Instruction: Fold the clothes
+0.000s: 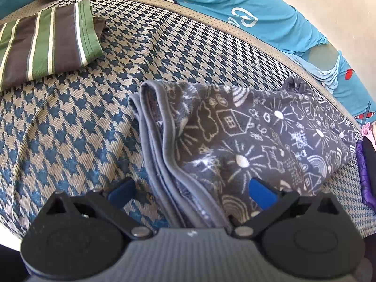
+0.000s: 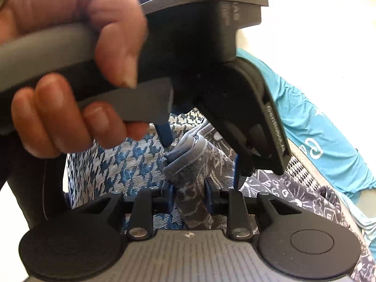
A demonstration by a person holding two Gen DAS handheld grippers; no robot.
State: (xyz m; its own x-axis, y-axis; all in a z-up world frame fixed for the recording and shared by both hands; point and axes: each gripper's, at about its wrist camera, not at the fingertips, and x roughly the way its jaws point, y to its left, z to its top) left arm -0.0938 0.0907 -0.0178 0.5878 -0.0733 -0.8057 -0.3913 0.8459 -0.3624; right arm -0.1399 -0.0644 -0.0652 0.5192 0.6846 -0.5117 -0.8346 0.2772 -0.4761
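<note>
2 grippers share the grey printed garment (image 1: 246, 136): right gripper (image 2: 189, 196) clamps its bunched hem; left gripper (image 1: 192, 192) straddles it, spread wide, gripping nothing.

Grey doodle-print garment (image 1: 246, 141) lies folded; grey-trimmed edge bunched.

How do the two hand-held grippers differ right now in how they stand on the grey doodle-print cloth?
The right hand-held gripper has its blue pads pinched on a bunched edge of the grey doodle-print cloth; the left hand-held gripper stands wide open, the cloth's folded hem merely lying between its fingers. The right one's fingers are close together; the left one's are far apart. Both point down at the same cloth on the houndstooth cover.
</note>
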